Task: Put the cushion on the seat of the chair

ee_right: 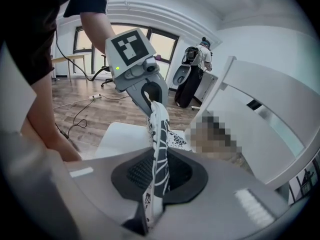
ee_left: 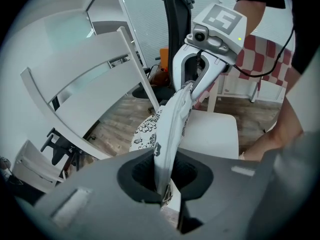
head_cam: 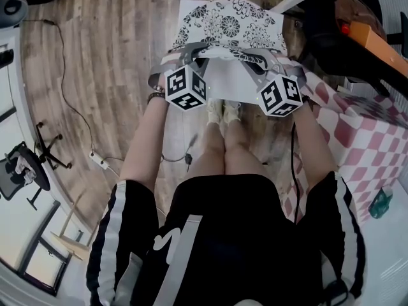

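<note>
A cushion with a black-and-white flower print hangs over the white chair seat, its far part lying toward the backrest. My left gripper is shut on the cushion's near left edge. The right gripper is shut on the near right edge. In the left gripper view the cushion edge runs pinched between my jaws across to the right gripper, above the seat. In the right gripper view the fabric is clamped in my jaws, with the left gripper holding its other end.
White backrest slats rise at the chair's far side. A red-and-white checked cloth covers a table on the right. A black office chair stands behind. Cables and a power strip lie on the wooden floor at left.
</note>
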The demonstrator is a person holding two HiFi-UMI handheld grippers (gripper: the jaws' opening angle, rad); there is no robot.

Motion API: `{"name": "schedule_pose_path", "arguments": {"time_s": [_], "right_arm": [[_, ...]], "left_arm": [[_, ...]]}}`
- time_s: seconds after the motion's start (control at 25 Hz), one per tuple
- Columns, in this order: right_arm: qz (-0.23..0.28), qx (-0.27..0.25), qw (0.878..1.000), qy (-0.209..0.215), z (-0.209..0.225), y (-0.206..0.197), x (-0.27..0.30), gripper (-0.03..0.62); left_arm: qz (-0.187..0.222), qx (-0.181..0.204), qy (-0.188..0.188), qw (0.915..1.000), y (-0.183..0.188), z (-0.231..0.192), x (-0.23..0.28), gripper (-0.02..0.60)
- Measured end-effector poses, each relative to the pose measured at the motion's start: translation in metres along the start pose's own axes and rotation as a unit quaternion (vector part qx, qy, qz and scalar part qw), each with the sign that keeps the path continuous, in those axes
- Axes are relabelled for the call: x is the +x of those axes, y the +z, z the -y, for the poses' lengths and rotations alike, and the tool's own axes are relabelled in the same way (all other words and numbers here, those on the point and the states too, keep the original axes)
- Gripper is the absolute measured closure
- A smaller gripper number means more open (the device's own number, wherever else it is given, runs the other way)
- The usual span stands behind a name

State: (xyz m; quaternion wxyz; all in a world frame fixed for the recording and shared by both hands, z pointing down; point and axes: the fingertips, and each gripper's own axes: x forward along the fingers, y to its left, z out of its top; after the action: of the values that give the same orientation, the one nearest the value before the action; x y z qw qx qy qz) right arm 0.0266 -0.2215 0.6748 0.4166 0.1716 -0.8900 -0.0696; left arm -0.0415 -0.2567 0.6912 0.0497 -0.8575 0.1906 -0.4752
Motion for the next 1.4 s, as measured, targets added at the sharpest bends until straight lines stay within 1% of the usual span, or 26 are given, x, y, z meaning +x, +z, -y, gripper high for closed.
{"name": "schedule_pose_path", "arguments": {"time_s": [0.28, 0.76, 0.96, 1.12, 1.4], "right_arm": [[-0.015, -0.002, 1.000, 0.022, -0.028, -0.015, 0.013, 0.572], [-0.028, 0.022, 0.998, 0.043, -0.058, -0.039, 0.032, 0.569], [-0.038, 0.024, 0.998, 0.045, -0.067, -0.048, 0.042, 0.568], [-0.047, 0.025, 0.997, 0.048, -0.076, -0.058, 0.049, 0.565], [-0.058, 0.038, 0.996, 0.050, -0.092, -0.072, 0.059, 0.562]], "left_arm": [[-0.009, -0.006, -0.033, 0.9994, -0.017, 0.021, 0.013, 0.548], [-0.030, 0.011, -0.058, 0.9978, -0.038, 0.049, 0.033, 0.545], [-0.041, 0.020, -0.055, 0.9975, -0.047, 0.056, 0.042, 0.543], [-0.048, 0.024, -0.062, 0.9967, -0.053, 0.066, 0.049, 0.543], [-0.056, 0.021, -0.065, 0.9961, -0.066, 0.085, 0.059, 0.541]]}}
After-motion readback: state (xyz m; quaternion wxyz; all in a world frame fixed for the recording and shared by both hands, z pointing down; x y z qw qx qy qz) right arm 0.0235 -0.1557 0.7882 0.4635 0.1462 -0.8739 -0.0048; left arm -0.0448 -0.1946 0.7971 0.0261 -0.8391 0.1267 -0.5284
